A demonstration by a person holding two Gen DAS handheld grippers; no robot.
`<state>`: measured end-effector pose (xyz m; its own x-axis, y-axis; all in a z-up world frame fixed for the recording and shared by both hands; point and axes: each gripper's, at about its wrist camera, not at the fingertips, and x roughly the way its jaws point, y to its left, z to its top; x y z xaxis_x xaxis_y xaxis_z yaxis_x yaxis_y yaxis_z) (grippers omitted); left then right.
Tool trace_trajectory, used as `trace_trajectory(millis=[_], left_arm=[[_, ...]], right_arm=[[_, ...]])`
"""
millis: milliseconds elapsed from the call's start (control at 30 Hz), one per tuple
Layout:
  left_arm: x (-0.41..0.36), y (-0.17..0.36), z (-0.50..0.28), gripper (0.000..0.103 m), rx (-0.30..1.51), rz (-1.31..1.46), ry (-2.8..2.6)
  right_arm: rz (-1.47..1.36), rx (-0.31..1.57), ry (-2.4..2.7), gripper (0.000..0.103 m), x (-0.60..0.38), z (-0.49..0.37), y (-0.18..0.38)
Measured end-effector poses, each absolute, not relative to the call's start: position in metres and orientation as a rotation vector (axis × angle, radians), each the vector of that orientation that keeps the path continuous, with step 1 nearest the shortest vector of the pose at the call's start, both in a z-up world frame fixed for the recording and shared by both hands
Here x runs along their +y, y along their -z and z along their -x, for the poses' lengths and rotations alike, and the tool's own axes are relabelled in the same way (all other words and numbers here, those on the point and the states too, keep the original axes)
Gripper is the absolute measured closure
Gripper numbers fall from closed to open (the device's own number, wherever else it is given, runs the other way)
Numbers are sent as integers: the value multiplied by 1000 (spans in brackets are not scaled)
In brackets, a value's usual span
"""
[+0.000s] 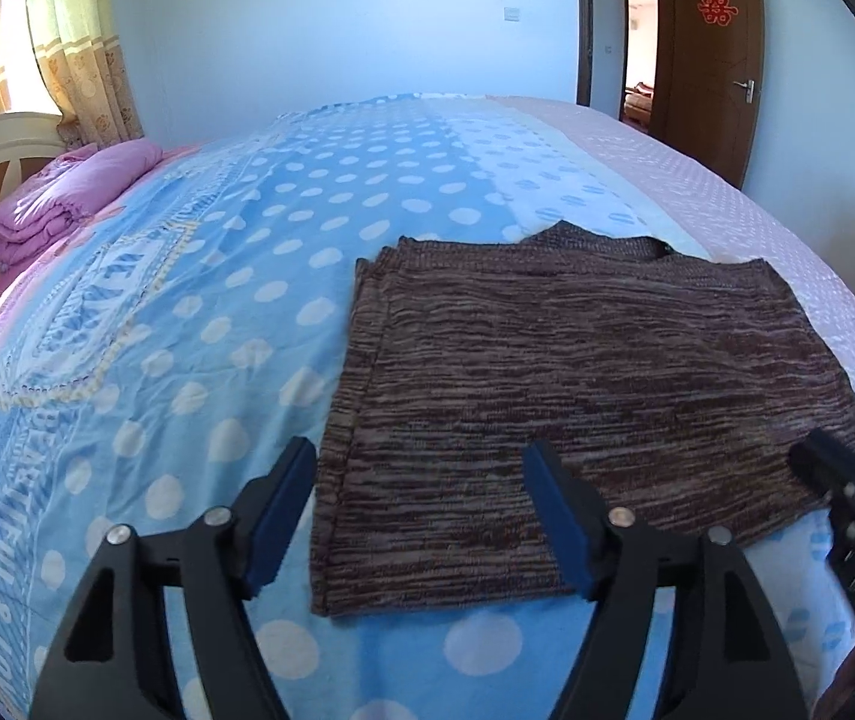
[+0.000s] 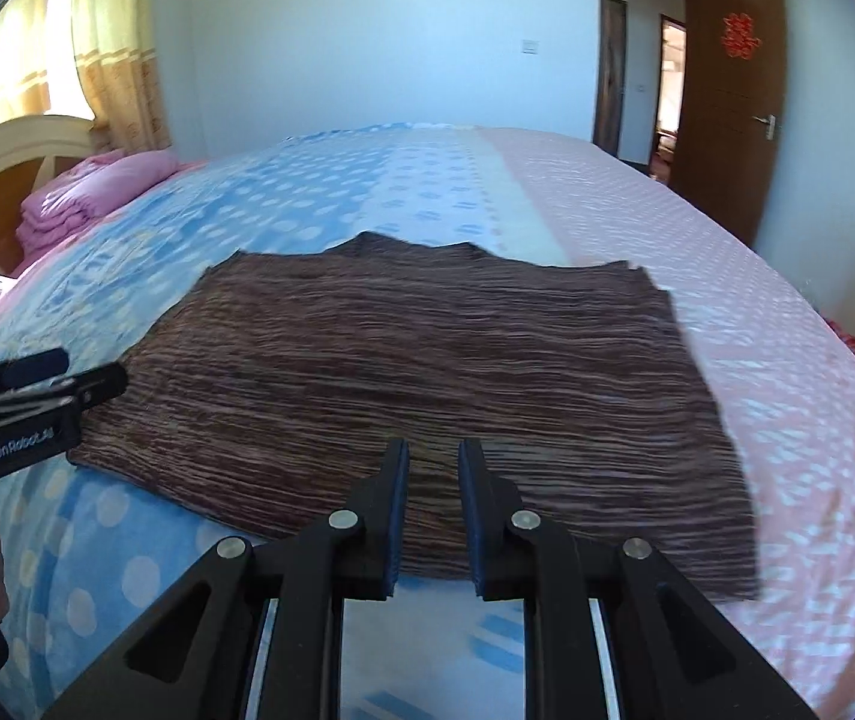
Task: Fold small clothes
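Note:
A brown striped knit garment point(image 1: 577, 396) lies flat and folded on the bed; it also shows in the right wrist view point(image 2: 427, 384). My left gripper point(image 1: 421, 462) is wide open and empty, above the garment's near left corner. My right gripper point(image 2: 433, 456) hangs over the garment's near edge with its jaws a narrow gap apart and nothing between them. The right gripper's tip shows at the right edge of the left wrist view point(image 1: 829, 468). The left gripper shows at the left edge of the right wrist view point(image 2: 43, 384).
The bed has a blue polka-dot sheet point(image 1: 199, 324) on the left and a pink dotted part point(image 2: 727, 276) on the right. A folded pink quilt point(image 1: 61, 204) lies by the headboard. A brown door point(image 1: 709, 54) stands open at the back right.

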<state>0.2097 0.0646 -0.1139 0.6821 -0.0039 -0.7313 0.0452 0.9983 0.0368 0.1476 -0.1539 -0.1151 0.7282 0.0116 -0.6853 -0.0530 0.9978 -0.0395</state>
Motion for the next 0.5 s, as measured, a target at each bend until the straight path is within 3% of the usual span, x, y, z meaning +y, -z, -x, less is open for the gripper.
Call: trace_trajectory(millis=[167,333,500], left_arm=[[58,129,-216,23,857,-78,-7],[72,140,-212,4,862,22,-7],[113,145,-215,3,866,321,56]], right_arm=[[67,852,-60,85,-142,-157,155],[32,825,-78,84,-146,-153,155],[-10,811,-97,83,-150,-151,156]])
